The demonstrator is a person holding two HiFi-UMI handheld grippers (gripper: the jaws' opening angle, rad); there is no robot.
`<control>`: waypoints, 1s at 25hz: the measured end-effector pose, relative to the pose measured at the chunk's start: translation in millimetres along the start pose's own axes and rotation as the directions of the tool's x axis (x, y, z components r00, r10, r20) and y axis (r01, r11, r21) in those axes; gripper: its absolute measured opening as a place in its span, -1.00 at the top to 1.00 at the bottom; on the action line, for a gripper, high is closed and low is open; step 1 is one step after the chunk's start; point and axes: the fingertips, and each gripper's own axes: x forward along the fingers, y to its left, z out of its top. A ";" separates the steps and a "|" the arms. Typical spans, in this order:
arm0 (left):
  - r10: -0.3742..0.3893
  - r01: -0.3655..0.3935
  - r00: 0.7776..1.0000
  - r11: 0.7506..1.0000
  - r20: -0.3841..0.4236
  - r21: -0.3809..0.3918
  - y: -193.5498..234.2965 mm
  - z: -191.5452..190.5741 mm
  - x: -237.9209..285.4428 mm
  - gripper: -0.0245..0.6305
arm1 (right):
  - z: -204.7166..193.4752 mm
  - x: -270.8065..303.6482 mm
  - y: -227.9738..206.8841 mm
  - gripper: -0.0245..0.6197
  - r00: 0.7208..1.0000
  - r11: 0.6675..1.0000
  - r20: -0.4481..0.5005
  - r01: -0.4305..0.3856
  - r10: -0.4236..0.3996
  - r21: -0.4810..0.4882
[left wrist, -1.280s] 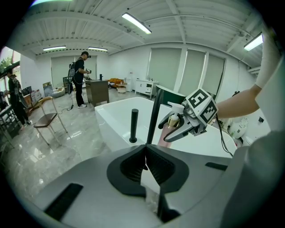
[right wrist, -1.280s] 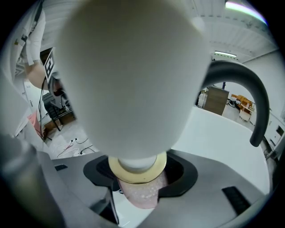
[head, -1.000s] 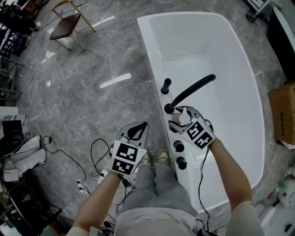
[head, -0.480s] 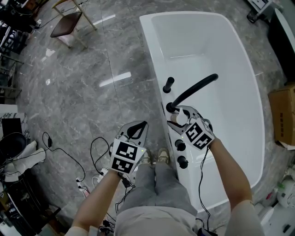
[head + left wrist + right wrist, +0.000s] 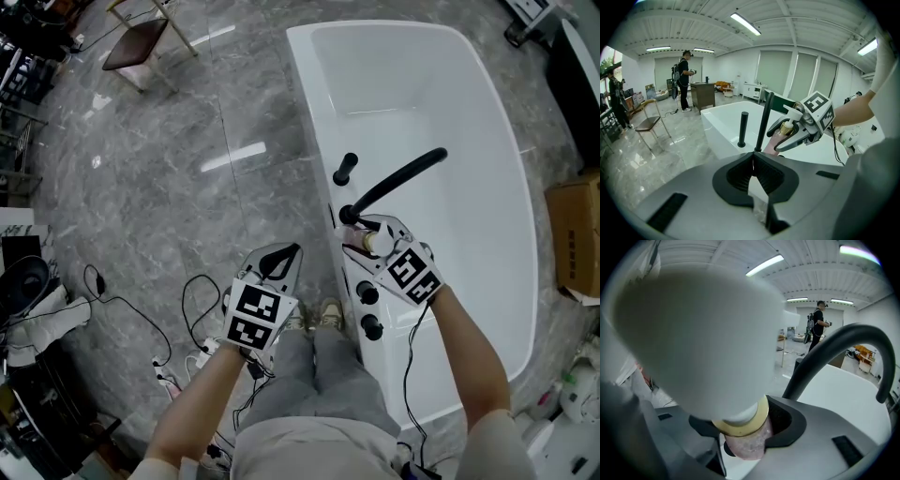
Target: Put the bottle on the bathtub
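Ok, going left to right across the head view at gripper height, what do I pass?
Loose floor cables → left gripper → bottle held in the right gripper → bathtub, its right rim → cardboard box.

No words, numbers or signs to read anywhere. Only black-and-white square marks on the cubes of the left gripper (image 5: 280, 262) and the right gripper (image 5: 367, 238), with no letters in them.
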 end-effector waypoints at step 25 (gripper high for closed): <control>-0.007 0.007 1.000 1.000 -0.023 -0.017 -3.0 -4.2 5.0 0.86 | -14.0 2.2 -2.3 -0.02 0.994 0.999 -0.101 -0.038 0.040 0.021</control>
